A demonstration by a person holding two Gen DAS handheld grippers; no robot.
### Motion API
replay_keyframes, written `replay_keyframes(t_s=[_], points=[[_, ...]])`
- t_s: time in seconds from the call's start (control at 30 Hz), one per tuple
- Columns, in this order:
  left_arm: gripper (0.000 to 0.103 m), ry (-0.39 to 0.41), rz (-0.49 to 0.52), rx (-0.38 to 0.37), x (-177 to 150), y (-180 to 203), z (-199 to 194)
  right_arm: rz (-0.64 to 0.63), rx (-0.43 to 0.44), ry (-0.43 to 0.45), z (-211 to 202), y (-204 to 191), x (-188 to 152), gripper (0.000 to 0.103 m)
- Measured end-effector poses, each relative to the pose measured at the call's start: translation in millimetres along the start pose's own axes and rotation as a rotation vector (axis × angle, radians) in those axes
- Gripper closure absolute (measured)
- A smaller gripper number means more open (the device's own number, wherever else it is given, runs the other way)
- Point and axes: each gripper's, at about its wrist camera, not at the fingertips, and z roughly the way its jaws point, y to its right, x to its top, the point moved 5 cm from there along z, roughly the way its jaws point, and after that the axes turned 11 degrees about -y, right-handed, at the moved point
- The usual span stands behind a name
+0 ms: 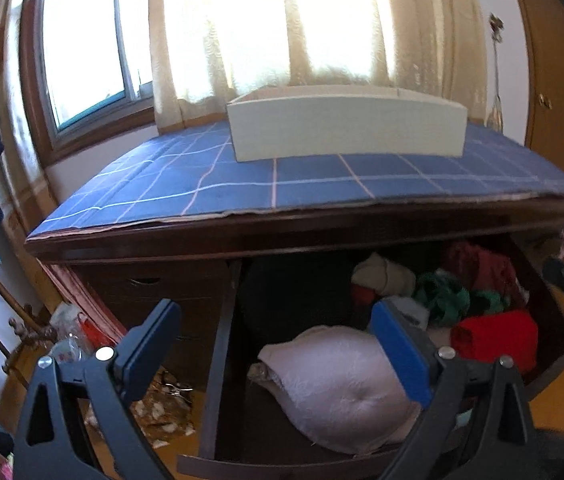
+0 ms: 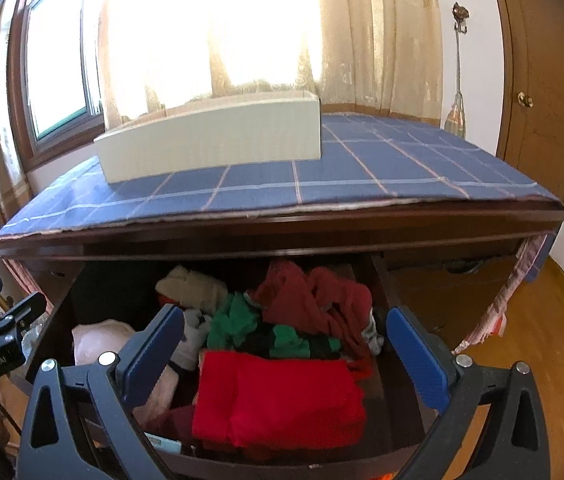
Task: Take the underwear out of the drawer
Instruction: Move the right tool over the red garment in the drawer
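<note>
The dark wooden drawer (image 1: pixel 217 344) (image 2: pixel 398 416) is pulled open below the tabletop. It holds a pale pink padded undergarment (image 1: pixel 334 388) (image 2: pixel 97 340), a folded bright red piece (image 2: pixel 277 396) (image 1: pixel 494 338), green-and-black fabric (image 2: pixel 277 332), dark red clothing (image 2: pixel 318 296) and a cream item (image 2: pixel 193 286). My left gripper (image 1: pixel 277 344) is open above the pink garment at the drawer's left side. Over the red piece hovers my right gripper (image 2: pixel 286 348), open and empty. Neither touches the clothes.
A white cardboard box (image 1: pixel 346 128) (image 2: pixel 209 144) stands on the blue checked cloth (image 1: pixel 282 184) covering the table. Window and curtains are behind. A wooden door (image 2: pixel 538 92) is at right. Clutter lies on the floor (image 1: pixel 161 404) left of the drawer.
</note>
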Motion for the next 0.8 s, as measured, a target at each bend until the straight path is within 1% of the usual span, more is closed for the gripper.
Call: replay_keyframes(t_s=[0.17,0.2,0.3,0.33,0.4,0.5,0.63,0.8], points=[[0.005,-0.006,-0.021,-0.076,13.5,1.3,-5.0,0.001,0.001,0.051,-9.2,-1.4,16.7,0.001],[0.005,0.004,-0.019,-0.073,15.5,1.6,-7.5,-0.001,-0.001,0.058,-10.5,-1.3,18.9,0.001],[0.003,0.035,-0.004,-0.025,16.4,0.7,-11.4,-0.009,-0.014,0.071,-10.8,0.3,21.4,0.001],[0.001,0.039,0.003,-0.010,15.4,0.7,-10.8,-0.011,-0.019,0.068,-9.4,1.4,20.3,0.001],[0.001,0.028,0.008,0.000,13.1,1.4,-7.1,-0.014,-0.025,0.055,-5.2,4.1,17.5,0.001],[0.001,0.006,-0.002,-0.036,13.0,3.2,-3.2,-0.009,-0.031,0.029,-0.3,10.4,13.1,0.001],[0.000,-0.005,-0.004,-0.031,14.8,7.2,2.1,-0.007,-0.054,0.015,3.0,18.7,7.6,0.001],[0.000,-0.070,0.018,-0.059,10.1,15.3,18.7,-0.017,-0.048,-0.025,15.4,22.4,2.0,0.001]])
